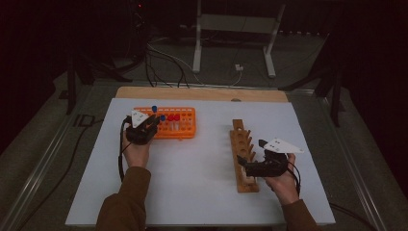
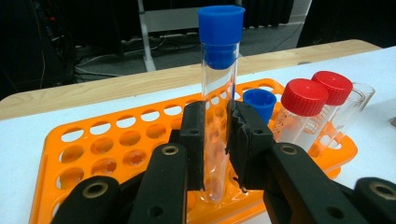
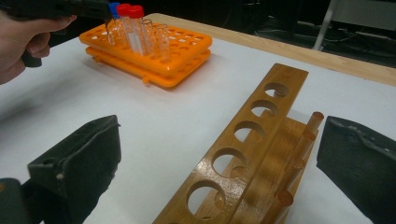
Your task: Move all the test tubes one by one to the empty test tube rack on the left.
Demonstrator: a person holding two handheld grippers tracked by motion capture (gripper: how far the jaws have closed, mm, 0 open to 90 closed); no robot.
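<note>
One tube [image 2: 218, 107] clamped upright in the left gripper [image 2: 215, 144], blue cap [image 2: 220, 28] well above the pads, lower end at or just above the orange rack [image 2: 93, 154]; cannot tell whether yet clear of its hole. Glass smooth and grip low on the body, so likely to tip or slide through the pads on a quick swing. Any tilt while lifting could snag the rim of the hole and drag the light rack along the counter [image 1: 192, 163]. Close neighbours in the rack: a second blue-capped tube [image 2: 259, 103] just behind the right-hand pad, two red-capped tubes [image 2: 308, 112] beside it, easily knocked on the way out. Right gripper [image 1: 260, 166] holds nothing, jaws wide apart around the near end of the wooden rack [image 3: 252, 140], five holes all vacant. Wooden pegs [image 3: 299, 154] on its far side could catch a tube brought in low.
</note>
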